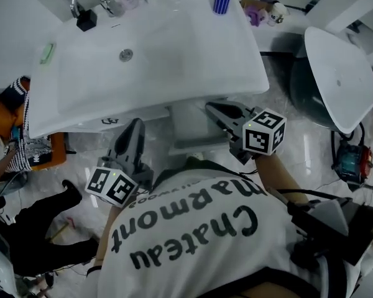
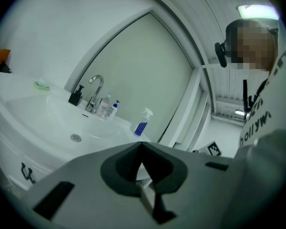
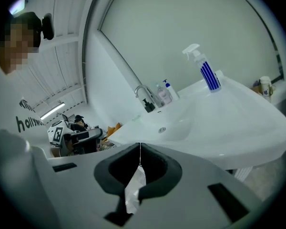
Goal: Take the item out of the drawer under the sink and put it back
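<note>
both the left gripper (image 2: 142,144) and the right gripper (image 3: 140,146) have their fingers pressed together on nothing, close in front of the sink (image 1: 193,48). reaching under could knock its rim, or the closed tips could slip off the drawer (image 1: 191,126) front. the item is not in view, presumably still inside that plain white drawer.

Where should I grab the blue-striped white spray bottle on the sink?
Probably the narrow neck under its trigger head, coming level from the basin side: the blue-striped white spray bottle stands upright at the back rim of the white sink.
</note>
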{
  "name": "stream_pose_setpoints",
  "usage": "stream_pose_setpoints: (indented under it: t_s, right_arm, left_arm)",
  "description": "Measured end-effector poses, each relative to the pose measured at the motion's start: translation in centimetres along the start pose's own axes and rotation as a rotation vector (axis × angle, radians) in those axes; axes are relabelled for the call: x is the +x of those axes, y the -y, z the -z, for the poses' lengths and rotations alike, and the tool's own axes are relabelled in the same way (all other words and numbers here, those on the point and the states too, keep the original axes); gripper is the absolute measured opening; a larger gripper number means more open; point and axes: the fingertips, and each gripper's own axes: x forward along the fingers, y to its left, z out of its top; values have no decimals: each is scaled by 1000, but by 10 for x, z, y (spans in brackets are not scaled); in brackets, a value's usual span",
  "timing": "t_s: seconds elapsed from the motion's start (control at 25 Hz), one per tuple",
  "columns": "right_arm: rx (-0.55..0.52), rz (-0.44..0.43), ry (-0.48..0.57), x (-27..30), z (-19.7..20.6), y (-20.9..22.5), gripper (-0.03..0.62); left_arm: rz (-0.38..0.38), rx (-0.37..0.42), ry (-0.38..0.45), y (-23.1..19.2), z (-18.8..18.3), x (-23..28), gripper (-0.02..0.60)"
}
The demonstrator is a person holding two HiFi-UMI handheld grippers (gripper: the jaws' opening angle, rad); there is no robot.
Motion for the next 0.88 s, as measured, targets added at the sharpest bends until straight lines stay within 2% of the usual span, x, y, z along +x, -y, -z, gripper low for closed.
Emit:
stream_pose_setpoints:
  t_s: [0.2, 0.64, 0.88]
  right_arm:
    - [33, 12, -16, 11, 32, 25, 12]
    - [53, 167, -168, 43, 109, 98, 12]
    - [58, 165, -231, 61, 137, 120, 12]
  left_arm:
    - [-23, -25, -25, -13, 22, -3, 6]
    - [-85, -37, -119, -39, 61, -20, 6]
    - [-120, -36, -191, -51, 90, -30, 6]
